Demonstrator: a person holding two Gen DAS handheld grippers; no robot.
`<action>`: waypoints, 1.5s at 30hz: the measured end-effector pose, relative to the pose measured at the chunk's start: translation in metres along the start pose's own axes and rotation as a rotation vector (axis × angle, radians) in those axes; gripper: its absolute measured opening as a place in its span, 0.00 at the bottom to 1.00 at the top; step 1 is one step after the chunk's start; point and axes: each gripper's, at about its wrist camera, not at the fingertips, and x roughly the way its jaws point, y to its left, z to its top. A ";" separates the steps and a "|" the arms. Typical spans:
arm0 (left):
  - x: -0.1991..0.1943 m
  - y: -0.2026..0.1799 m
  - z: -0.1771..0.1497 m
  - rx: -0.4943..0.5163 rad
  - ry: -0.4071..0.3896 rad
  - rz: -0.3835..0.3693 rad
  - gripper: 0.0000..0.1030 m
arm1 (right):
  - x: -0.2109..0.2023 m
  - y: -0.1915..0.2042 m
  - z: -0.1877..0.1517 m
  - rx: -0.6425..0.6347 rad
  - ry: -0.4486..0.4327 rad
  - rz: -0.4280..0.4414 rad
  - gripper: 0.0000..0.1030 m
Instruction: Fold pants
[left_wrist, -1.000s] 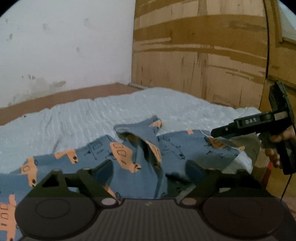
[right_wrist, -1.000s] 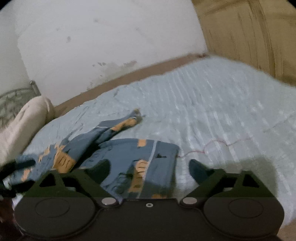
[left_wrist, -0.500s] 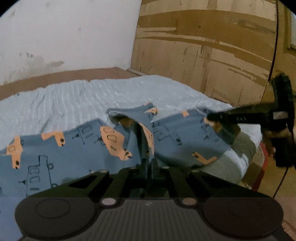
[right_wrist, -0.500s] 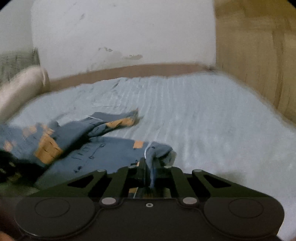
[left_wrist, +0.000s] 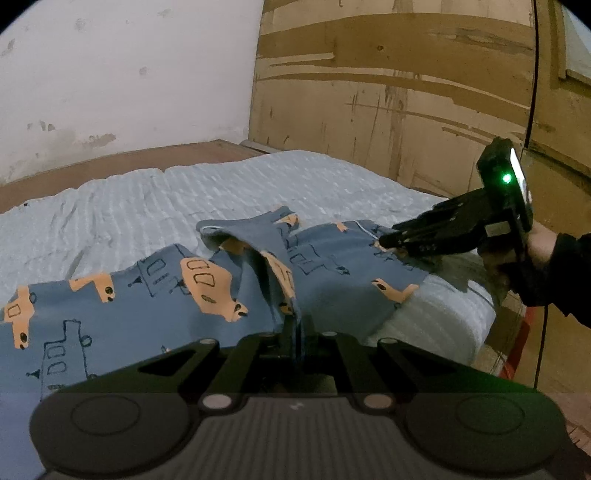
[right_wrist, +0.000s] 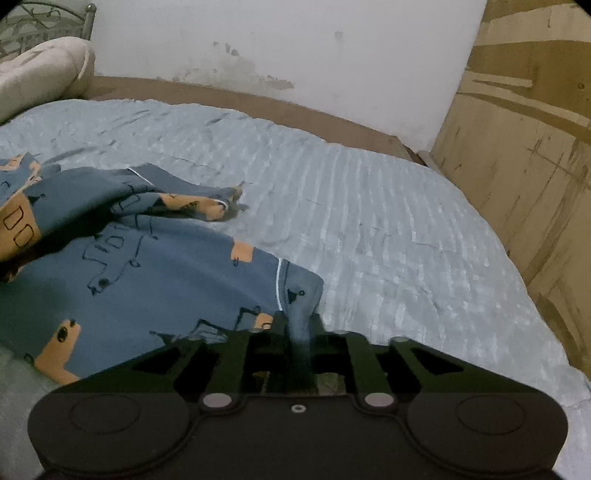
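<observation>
Blue pants printed with orange cars lie spread on the light-blue bedspread. In the left wrist view my left gripper is shut on a raised fold of the pants near their middle. My right gripper shows at the right, held by a hand in a dark sleeve, with its tips at the far edge of the pants. In the right wrist view a bunched corner of the pants sits between the fingers of my right gripper. Its jaws are opening, with the cloth still filling the gap.
A wooden panel wall stands close along the bed's right side. A white wall and a brown bed rail run behind. A pale pillow lies at the bed's far left corner. The bed's near corner drops off beside the right hand.
Both grippers went from wide open to closed on the pants cloth. The right gripper rolled and shifted along the bed, and its jaws now stand slightly wider around a thicker bunch.
</observation>
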 end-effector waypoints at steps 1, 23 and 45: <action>0.001 0.000 0.000 -0.003 0.000 -0.002 0.01 | -0.003 -0.002 0.002 0.006 -0.003 -0.006 0.31; 0.007 0.003 -0.010 -0.072 -0.001 -0.010 0.01 | 0.063 0.136 0.152 -0.147 0.084 0.260 0.62; -0.006 -0.032 0.000 0.161 -0.014 0.079 0.00 | -0.069 0.005 0.044 0.210 -0.138 0.130 0.00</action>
